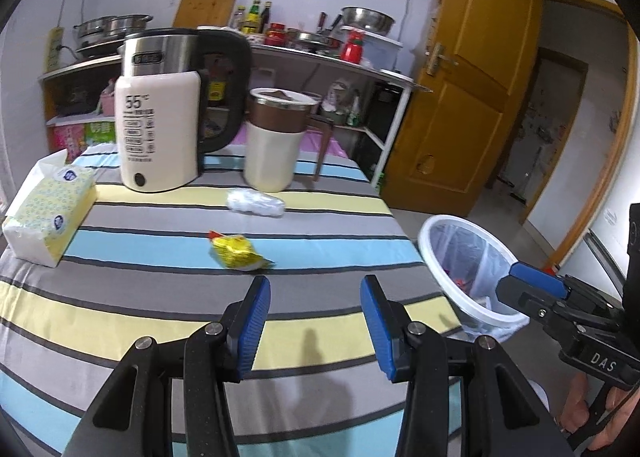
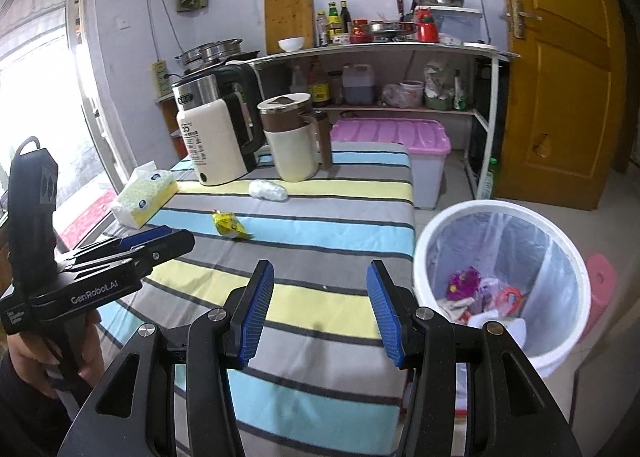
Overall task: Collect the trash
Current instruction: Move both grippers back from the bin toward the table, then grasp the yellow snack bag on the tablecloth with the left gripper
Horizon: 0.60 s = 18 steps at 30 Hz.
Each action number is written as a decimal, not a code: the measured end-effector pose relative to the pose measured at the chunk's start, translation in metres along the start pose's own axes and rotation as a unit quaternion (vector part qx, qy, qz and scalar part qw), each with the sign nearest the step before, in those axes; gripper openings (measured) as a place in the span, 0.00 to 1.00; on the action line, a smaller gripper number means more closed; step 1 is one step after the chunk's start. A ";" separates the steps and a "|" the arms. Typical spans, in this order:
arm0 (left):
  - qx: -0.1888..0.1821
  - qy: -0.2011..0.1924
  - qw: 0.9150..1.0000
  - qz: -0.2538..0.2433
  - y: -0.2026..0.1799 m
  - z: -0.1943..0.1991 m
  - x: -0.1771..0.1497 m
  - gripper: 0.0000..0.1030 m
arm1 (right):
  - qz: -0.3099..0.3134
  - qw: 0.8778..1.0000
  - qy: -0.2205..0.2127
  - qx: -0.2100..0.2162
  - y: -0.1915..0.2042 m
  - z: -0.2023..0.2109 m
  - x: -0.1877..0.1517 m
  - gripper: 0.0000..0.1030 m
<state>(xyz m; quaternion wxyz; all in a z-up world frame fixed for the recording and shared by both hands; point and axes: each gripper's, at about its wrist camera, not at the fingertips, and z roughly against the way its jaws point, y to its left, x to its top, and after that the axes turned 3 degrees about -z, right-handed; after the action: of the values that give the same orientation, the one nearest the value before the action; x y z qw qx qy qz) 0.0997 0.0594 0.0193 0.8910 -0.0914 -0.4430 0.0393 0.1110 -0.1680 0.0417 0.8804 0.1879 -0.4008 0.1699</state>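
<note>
A crumpled yellow wrapper (image 1: 236,252) (image 2: 231,225) lies on the striped tablecloth (image 1: 120,309), with a white crumpled plastic wad (image 1: 256,202) (image 2: 267,190) behind it. My left gripper (image 1: 316,289) hangs open over the cloth just short of the wrapper, nothing between its blue pads. My right gripper (image 2: 320,275) is open too and empty, nearer the table's right edge. A white bin (image 2: 472,217) (image 1: 440,253) lined with a clear bag stands on the floor right of the table, with trash inside. Each gripper also shows from the side in the other's view: the right gripper (image 1: 516,273) and the left gripper (image 2: 182,235).
A cream electric kettle (image 1: 160,125), a cream and brown jug (image 1: 276,141) and a tissue pack (image 1: 48,209) stand at the table's back and left. Behind are a shelf of kitchenware (image 2: 380,45), a pink-lidded box (image 2: 392,137) and a wooden door (image 2: 560,77).
</note>
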 end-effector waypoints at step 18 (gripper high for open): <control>0.046 0.055 0.994 0.077 0.049 -0.081 0.015 0.46 | 0.016 0.999 0.023 0.021 0.008 -0.054 0.022 0.48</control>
<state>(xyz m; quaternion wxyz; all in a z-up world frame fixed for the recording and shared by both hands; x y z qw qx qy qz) 0.1745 0.0998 -0.0265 0.9115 -0.0860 -0.3831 0.1228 0.1558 -0.1321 0.0274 0.8826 0.1958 -0.3797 0.1962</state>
